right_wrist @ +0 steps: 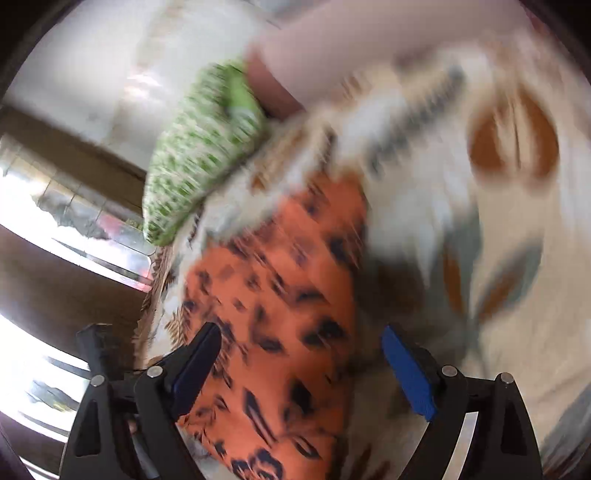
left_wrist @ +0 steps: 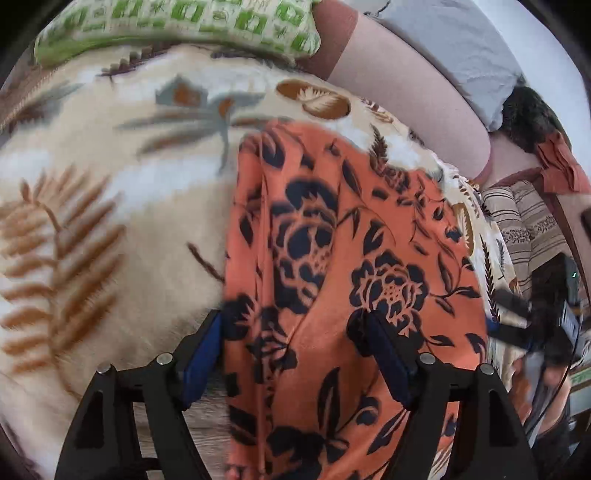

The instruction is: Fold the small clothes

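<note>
I am hovering both tools wide and empty over the orange floral garment [left_wrist: 332,258], lying in a long strip down the frame's centre on the leaf-print blanket [left_wrist: 110,221]. Left tool [left_wrist: 295,354] and right tool [right_wrist: 301,365] are straddling it; next I judge each needs to pinch an edge for folding.

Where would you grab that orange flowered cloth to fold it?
Grab the orange flowered cloth at its near end, coming from above. It lies as a long flat strip on the leaf-print blanket, running away toward the green pillow, so lifting the near end can probably carry it over the far end.
</note>
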The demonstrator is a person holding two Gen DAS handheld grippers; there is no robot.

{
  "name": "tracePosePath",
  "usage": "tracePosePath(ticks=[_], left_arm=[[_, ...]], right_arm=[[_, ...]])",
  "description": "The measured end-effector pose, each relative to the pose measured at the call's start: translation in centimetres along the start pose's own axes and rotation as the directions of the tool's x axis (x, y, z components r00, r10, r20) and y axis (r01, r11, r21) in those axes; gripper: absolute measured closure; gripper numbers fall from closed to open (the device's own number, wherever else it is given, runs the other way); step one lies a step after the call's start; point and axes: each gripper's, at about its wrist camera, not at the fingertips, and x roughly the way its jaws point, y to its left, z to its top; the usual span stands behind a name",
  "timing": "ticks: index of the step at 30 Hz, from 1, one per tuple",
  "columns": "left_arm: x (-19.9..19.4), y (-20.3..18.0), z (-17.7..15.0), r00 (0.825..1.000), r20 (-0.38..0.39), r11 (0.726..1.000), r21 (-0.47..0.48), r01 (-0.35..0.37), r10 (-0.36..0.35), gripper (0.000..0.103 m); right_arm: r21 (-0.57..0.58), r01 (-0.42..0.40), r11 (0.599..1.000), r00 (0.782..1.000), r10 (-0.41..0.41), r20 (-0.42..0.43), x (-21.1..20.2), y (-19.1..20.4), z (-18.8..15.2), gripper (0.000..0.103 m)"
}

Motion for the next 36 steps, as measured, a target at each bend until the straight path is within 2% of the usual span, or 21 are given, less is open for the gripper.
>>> tracePosePath(ticks=[1,2,3,4,5,6,9,13,16,18,20,21,22,23,24,26,27,29,32,34,36], left_arm=[[0.1,-0.6,-0.2,1.000,0.006,0.999,0.032,0.013,-0.013,0.028],[0.5,-0.8,-0.2,0.999,-0.019,0.999,0.035,0.036,-0.036,0.048],[0.6,-0.8,-0.1,0.998,-0.032,0.999,0.013,0.045,-0.045,0.056],[0.5,-0.8,0.0,0.998,-0.036,0.998,-0.003,0.060,-0.060,0.063],[0.2,-1.0,0.1,0.997,-0.037,0.997,-0.008,0.072,-0.073,0.068],[-0.2,-1.3,0.2,0.997,-0.028,0.997,-0.001,0.071,-0.071,0.069],[-2.5,-3.8,0.3,0.997,0.037,0.997,0.039,0.068,-0.069,0.070],[-6.3,-9.3,1.2,0.980,0.165,0.990,0.111,0.091,-0.109,0.070],[-7.3,-12.7,2.4,0.964,0.212,0.981,0.141,0.131,-0.159,0.069],[-6.5,-14.8,3.1,0.963,0.212,0.977,0.164,0.135,-0.169,0.068],[-4.3,-16.4,3.4,0.967,0.197,0.977,0.169,0.130,-0.163,0.066],[-2.4,-16.9,3.4,0.975,0.171,0.980,0.164,0.115,-0.143,0.061],[-0.6,-16.9,3.4,0.984,0.142,0.984,0.160,0.084,-0.107,0.057],[0.8,-16.6,3.0,0.990,0.118,0.987,0.152,0.057,-0.076,0.056],[2.7,-16.2,2.5,0.997,0.074,0.990,0.137,0.020,-0.030,0.056],[5.5,-14.5,1.5,0.999,-0.020,0.993,0.110,-0.046,0.049,0.054],[5.2,-13.6,1.0,1.000,-0.005,0.996,0.087,-0.025,0.026,0.052],[3.5,-13.0,0.7,0.998,0.048,0.996,0.073,-0.047,0.043,0.045],[0.3,-14.2,0.7,0.989,0.146,0.990,0.133,-0.049,0.030,0.045],[-0.8,-15.1,1.0,0.983,0.183,0.984,0.170,-0.045,0.014,0.044],[-0.4,-15.9,1.6,0.982,0.188,0.981,0.194,-0.023,-0.014,0.042]], right_arm=[[-0.006,-0.026,1.000,0.999,0.026,-0.042,1.1,0.1,-0.3,0.013],[-0.016,-0.035,0.999,0.996,0.033,-0.079,2.5,0.4,-0.6,0.021],[-0.022,-0.030,0.999,0.993,0.027,-0.111,3.6,0.6,-0.6,0.040],[-0.041,0.003,0.999,0.992,-0.008,-0.129,4.4,1.0,-0.8,0.042],[-0.057,0.009,0.998,0.992,-0.016,-0.122,4.6,1.5,-0.6,0.045],[-0.063,0.000,0.998,0.993,-0.007,-0.116,4.1,1.7,-0.4,0.056],[-0.136,-0.007,0.991,0.998,-0.002,-0.065,1.3,3.8,0.1,0.063],[-0.229,0.001,0.973,0.999,0.009,0.044,-4.5,6.6,1.7,0.063],[-0.270,-0.002,0.963,0.994,0.031,0.103,-9.3,6.9,3.6,0.063],[-0.276,0.007,0.961,0.989,0.034,0.144,-11.3,6.0,4.7,0.063],[-0.258,0.015,0.966,0.988,0.026,0.154,-12.5,3.8,5.5,0.062],[-0.245,0.030,0.969,0.987,0.009,0.159,-12.6,2.6,5.7,0.056],[-0.220,0.044,0.975,0.987,-0.009,0.160,-12.5,1.0,5.9,0.055],[-0.161,0.067,0.985,0.987,-0.041,0.158,-11.8,-1.4,6.0,0.046],[-0.109,0.103,0.989,0.985,-0.086,0.152,-11.2,-3.2,5.9,0.035],[-0.034,0.211,0.977,0.972,-0.206,0.113,-10.2,-6.3,5.0,0.032],[-0.010,0.261,0.965,0.961,-0.259,0.101,-10.0,-7.4,4.0,0.032],[-0.015,0.231,0.973,0.965,-0.227,0.131,-10.8,-7.5,2.9,0.032],[-0.095,0.257,0.962,0.944,-0.229,0.239,-13.3,-4.2,2.2,0.032],[-0.174,0.212,0.962,0.944,-0.156,0.290,-15.1,-1.2,2.0,0.032],[-0.241,0.138,0.961,0.959,-0.069,0.274,-14.9,1.0,1.8,0.027]])
